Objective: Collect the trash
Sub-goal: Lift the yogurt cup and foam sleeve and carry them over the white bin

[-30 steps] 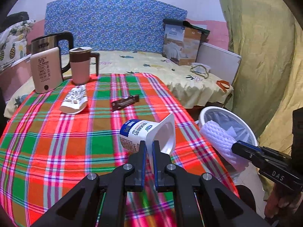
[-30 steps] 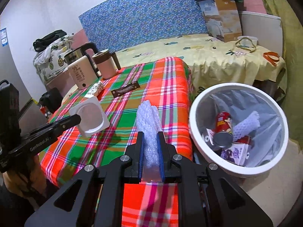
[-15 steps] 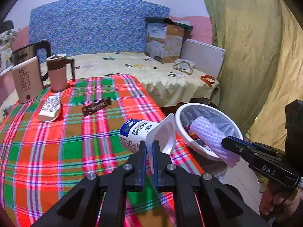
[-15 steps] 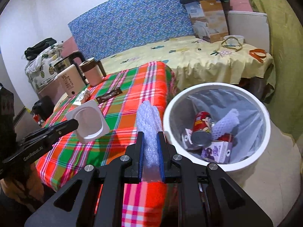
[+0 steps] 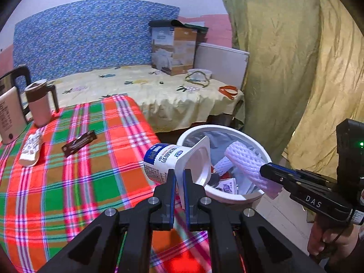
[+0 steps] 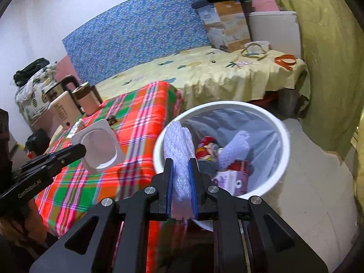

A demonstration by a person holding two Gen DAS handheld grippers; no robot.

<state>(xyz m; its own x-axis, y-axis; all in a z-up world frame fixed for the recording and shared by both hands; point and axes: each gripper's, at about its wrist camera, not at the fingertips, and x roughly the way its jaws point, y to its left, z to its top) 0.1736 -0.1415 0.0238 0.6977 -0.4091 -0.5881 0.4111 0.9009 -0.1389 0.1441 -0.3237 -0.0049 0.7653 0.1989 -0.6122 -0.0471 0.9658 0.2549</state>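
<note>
My left gripper (image 5: pixel 178 177) is shut on the rim of a white and blue yogurt cup (image 5: pixel 168 161), held at the table's right edge beside the white trash bin (image 5: pixel 236 196). The cup also shows in the right wrist view (image 6: pixel 97 145). My right gripper (image 6: pixel 181 170) is shut on a white foam net sleeve (image 6: pixel 179 150), held over the near rim of the bin (image 6: pixel 282 132). The sleeve also shows in the left wrist view (image 5: pixel 245 161). The bin holds a red can (image 6: pixel 206 145), a purple carton (image 6: pixel 229 179) and another foam net.
On the plaid tablecloth (image 5: pixel 68 170) lie a dark wrapper (image 5: pixel 78 142) and a white packet (image 5: pixel 30 151). A pink mug (image 5: pixel 41 103) and a kettle (image 5: pixel 9 113) stand at the far left. A bed (image 5: pixel 159 91) lies behind, a yellow curtain (image 5: pixel 295 68) at right.
Both grippers have moved right toward the bin. The cup is now at the bin's rim and the foam sleeve is now over the bin.
</note>
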